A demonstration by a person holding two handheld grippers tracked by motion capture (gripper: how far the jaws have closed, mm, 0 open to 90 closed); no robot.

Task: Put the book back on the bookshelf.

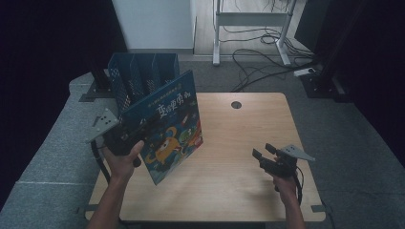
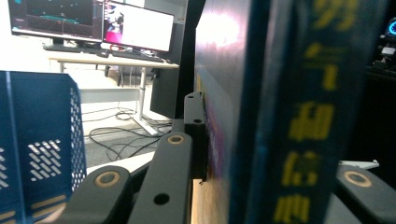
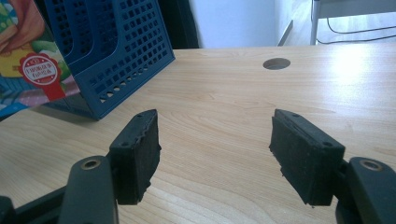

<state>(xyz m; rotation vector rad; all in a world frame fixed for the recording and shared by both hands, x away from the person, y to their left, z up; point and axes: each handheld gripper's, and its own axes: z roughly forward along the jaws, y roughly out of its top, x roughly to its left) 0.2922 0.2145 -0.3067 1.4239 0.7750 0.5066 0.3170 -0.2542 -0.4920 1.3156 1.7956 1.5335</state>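
Book (image 1: 167,126) with blue cartoon cover, yellow title, tilted, clamped in left gripper (image 1: 125,138), right gripper (image 1: 267,155) jaws apart.

You work at a light wooden table (image 1: 248,143) with a round cable hole (image 1: 236,105) near its far edge. Grey carpet (image 1: 353,143) covers the floor around it. Black drapes (image 1: 43,43) close off both sides. Beyond the table stands a white wall panel (image 1: 153,24) and a white desk frame (image 1: 253,28), with loose cables (image 1: 258,57) trailing beneath. In the left gripper view, two lit monitors (image 2: 93,21) sit on a desk (image 2: 112,60).
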